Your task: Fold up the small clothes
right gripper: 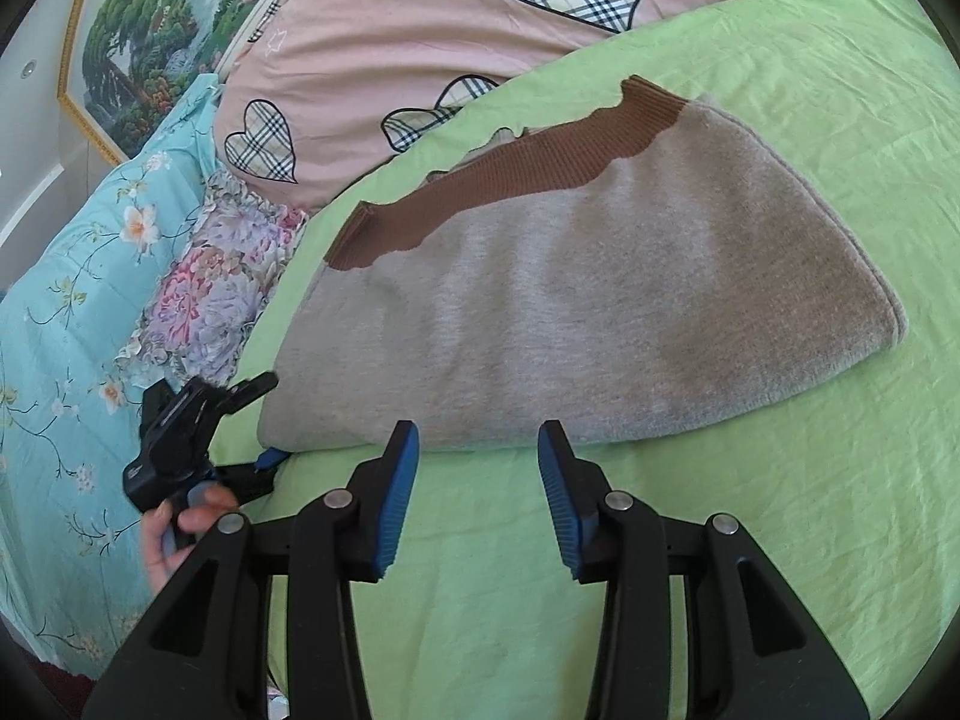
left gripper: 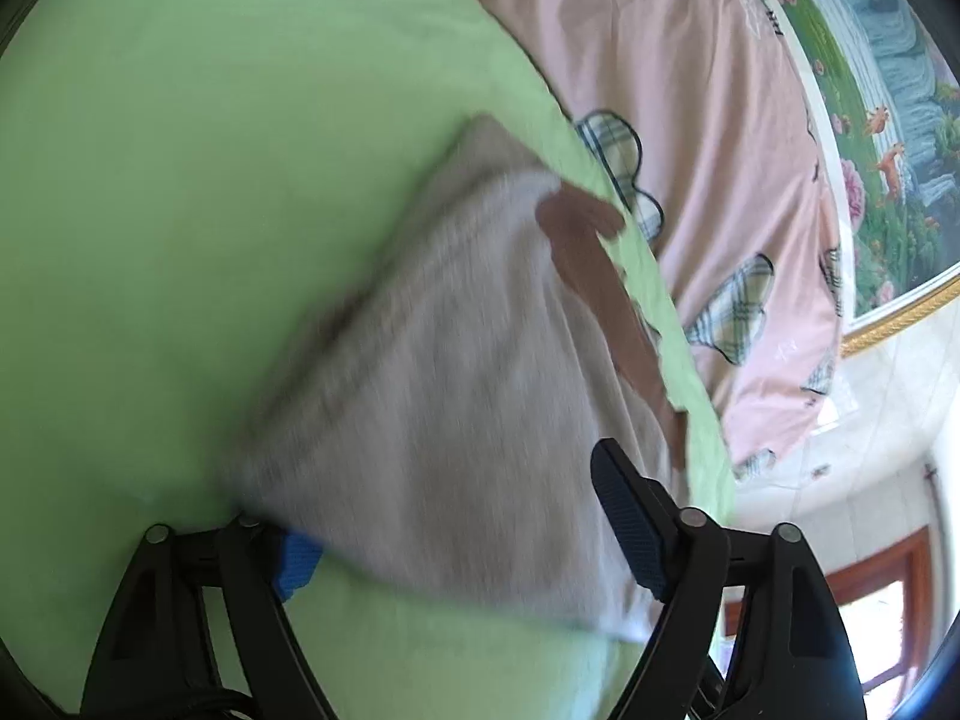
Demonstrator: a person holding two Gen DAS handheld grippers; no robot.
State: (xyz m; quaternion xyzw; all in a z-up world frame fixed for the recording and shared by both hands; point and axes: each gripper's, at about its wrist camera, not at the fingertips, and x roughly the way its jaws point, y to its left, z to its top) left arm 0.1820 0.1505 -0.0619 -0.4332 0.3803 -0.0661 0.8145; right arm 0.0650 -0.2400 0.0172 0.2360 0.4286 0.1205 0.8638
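Right hand-held gripper (right gripper: 478,480) hovers over the green sheet (right gripper: 780,510), jaws apart, nothing between the blue pads, fingertips just short of the near edge of the grey garment (right gripper: 570,324). Garment lies folded flat on the green sheet on the bed. In the right wrist view its long axis runs left to right, tilted a little up toward the right. Brown ribbed band (right gripper: 516,180) runs along the far edge, facing the pink quilt (right gripper: 420,30) with plaid hearts. Rounded fold end points right; squarer end points left, toward the left hand-held gripper (right gripper: 264,420).

Left hand-held gripper sits at the garment's near-left corner, held by a hand (right gripper: 180,528) at the bed edge. In the left wrist view its jaws are spread wide, not clamped. Grey cloth lies across the gap and covers part of the left blue pad (left gripper: 297,564); right finger (left gripper: 630,516) rests over the cloth. That view is motion-blurred, so pad contact is unclear. Brown band (left gripper: 594,258) there runs along the garment's right side.

Beside the bed on the left: floral turquoise quilt (right gripper: 78,300) and flowered pillow (right gripper: 204,300). Framed landscape painting (right gripper: 150,30) on the wall behind.
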